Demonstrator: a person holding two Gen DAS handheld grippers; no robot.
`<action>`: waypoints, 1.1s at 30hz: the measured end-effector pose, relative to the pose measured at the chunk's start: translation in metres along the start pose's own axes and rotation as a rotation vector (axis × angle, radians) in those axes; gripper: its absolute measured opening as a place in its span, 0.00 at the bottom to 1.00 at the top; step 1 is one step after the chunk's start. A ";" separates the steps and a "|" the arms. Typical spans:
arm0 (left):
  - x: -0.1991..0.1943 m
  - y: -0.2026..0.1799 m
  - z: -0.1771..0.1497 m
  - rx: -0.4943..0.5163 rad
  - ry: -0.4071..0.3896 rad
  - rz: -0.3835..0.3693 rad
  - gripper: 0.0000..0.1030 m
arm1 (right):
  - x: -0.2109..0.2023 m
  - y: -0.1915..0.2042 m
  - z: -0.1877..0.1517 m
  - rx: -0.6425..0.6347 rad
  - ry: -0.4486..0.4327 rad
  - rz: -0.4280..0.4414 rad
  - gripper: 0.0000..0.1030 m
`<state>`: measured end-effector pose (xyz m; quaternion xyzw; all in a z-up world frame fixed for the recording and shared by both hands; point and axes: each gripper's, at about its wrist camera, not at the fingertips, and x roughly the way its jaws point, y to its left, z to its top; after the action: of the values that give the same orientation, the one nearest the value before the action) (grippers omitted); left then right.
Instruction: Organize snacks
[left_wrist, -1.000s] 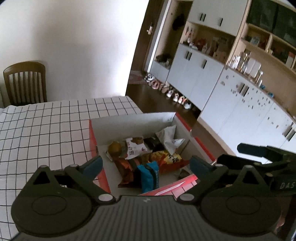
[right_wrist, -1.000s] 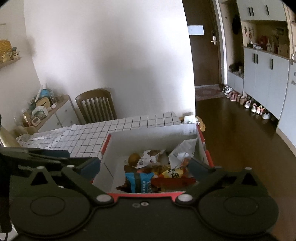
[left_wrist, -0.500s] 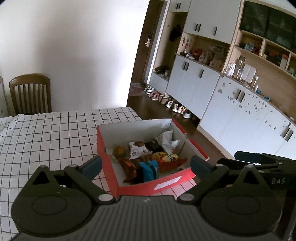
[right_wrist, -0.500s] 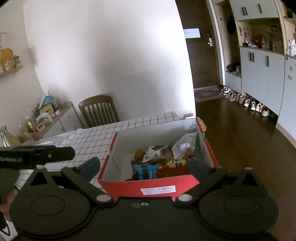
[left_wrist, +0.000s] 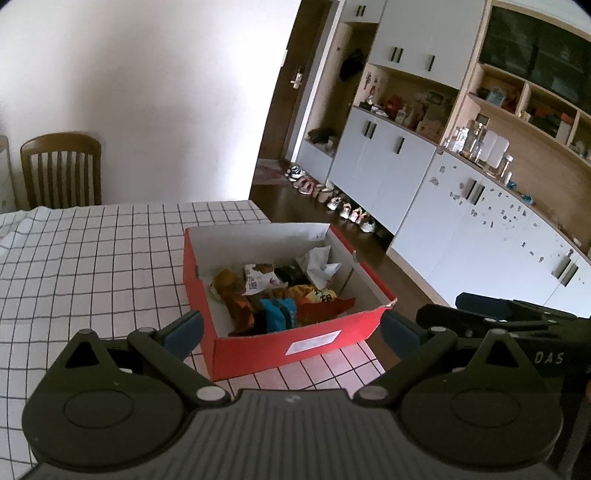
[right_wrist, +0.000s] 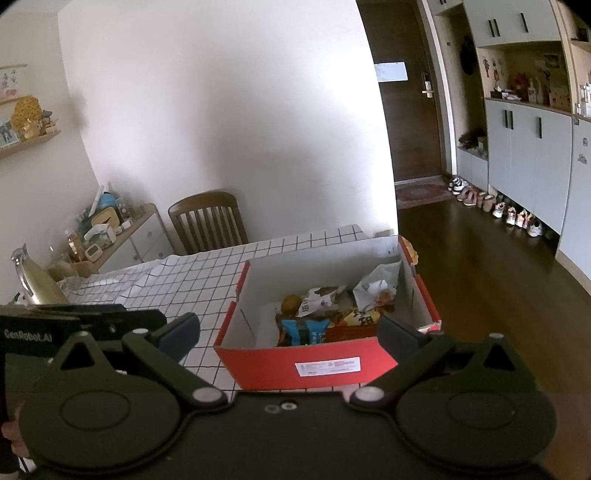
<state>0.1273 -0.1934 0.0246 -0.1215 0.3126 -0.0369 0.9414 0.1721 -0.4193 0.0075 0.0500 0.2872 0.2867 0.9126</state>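
Your right gripper (right_wrist: 288, 332): jaws wide, empty.
Red box (right_wrist: 325, 363): near you, holding snack packets (right_wrist: 332, 314).

The left tongs (left_wrist: 291, 328) are spread wide and grip nothing. The right tongs (right_wrist: 290, 332) are likewise wide apart, level beside them.

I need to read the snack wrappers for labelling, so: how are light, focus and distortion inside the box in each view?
Left wrist view: dim, the snacks lie shadowed in the red box, wrapper print soft; cabinets bow from fisheye. Right wrist view: bright wall, snacks dark, box label too small to read.
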 end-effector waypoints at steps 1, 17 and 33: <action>0.000 -0.001 -0.001 -0.003 0.002 0.004 0.99 | 0.000 0.000 0.000 0.001 0.001 0.001 1.00; 0.000 -0.005 -0.002 -0.002 0.000 0.028 0.99 | 0.002 0.000 -0.003 0.013 0.009 0.016 1.00; 0.001 -0.005 -0.002 -0.003 0.001 0.036 0.99 | 0.001 0.000 -0.007 0.014 -0.005 0.017 1.00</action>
<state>0.1272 -0.1984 0.0234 -0.1171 0.3153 -0.0197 0.9415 0.1690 -0.4195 0.0017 0.0597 0.2864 0.2925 0.9104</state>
